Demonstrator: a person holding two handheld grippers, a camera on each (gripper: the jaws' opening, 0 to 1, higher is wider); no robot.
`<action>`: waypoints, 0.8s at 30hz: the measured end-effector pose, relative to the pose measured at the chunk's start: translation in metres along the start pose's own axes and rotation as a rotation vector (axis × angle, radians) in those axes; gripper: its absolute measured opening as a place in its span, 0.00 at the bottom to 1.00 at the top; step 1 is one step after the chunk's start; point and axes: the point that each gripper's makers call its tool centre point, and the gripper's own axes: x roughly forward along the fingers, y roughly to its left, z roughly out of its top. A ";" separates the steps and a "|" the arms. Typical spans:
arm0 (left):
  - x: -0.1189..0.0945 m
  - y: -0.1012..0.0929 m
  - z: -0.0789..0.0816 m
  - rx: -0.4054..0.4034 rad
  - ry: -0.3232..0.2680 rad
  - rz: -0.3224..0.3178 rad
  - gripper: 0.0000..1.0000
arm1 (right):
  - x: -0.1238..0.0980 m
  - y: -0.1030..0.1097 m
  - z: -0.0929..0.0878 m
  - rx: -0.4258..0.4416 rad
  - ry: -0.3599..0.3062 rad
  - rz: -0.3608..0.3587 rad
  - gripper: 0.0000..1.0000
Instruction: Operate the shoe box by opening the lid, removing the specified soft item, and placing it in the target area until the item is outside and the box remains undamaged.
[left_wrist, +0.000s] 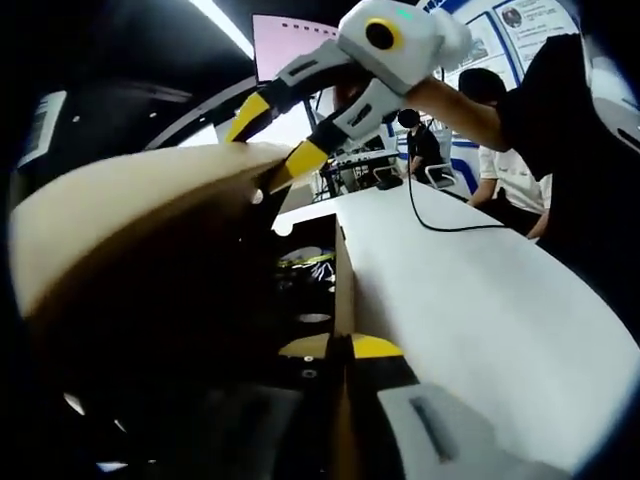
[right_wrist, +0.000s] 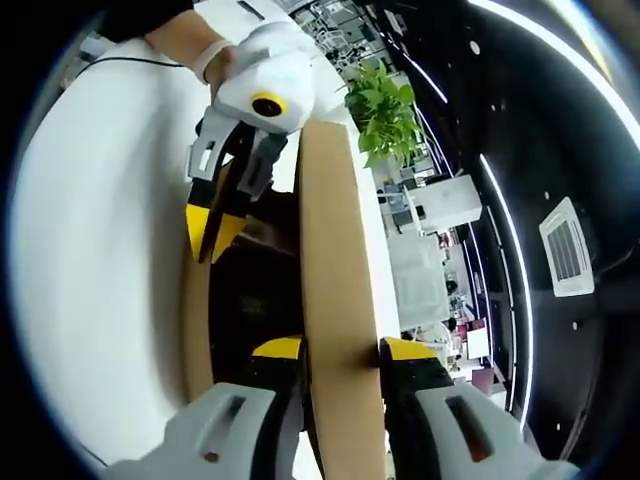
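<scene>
A tan cardboard shoe box lies on the white table (left_wrist: 470, 300) with its lid (left_wrist: 120, 200) raised, leaving the dark interior exposed. Deep inside lies a soft-looking yellow, white and black item (left_wrist: 305, 262), mostly in shadow. My left gripper (left_wrist: 340, 347) is shut on the box's side wall (left_wrist: 343, 290), one jaw inside and one outside. In the right gripper view it (right_wrist: 212, 232) comes down from the top onto that wall (right_wrist: 195, 340). My right gripper (right_wrist: 340, 350) is shut on the lid's free edge (right_wrist: 335, 220). From the left gripper view it (left_wrist: 272, 140) pinches that edge from above.
A black cable (left_wrist: 440, 222) trails over the table beyond the box. People stand at the table's far end (left_wrist: 500, 170), near a pink screen (left_wrist: 290, 45). A potted plant (right_wrist: 385, 115) and desks lie past the lid. Bare table surface (right_wrist: 100, 250) spreads beside the box.
</scene>
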 end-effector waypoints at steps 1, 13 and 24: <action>0.000 0.001 0.000 -0.004 0.000 0.001 0.04 | 0.000 0.000 0.000 0.000 0.000 0.000 0.28; -0.001 0.000 0.000 -0.029 -0.007 0.000 0.04 | 0.001 -0.005 0.001 0.005 0.002 -0.013 0.28; 0.000 0.000 0.000 -0.033 -0.006 -0.003 0.04 | 0.004 -0.017 0.000 -0.016 0.001 -0.062 0.26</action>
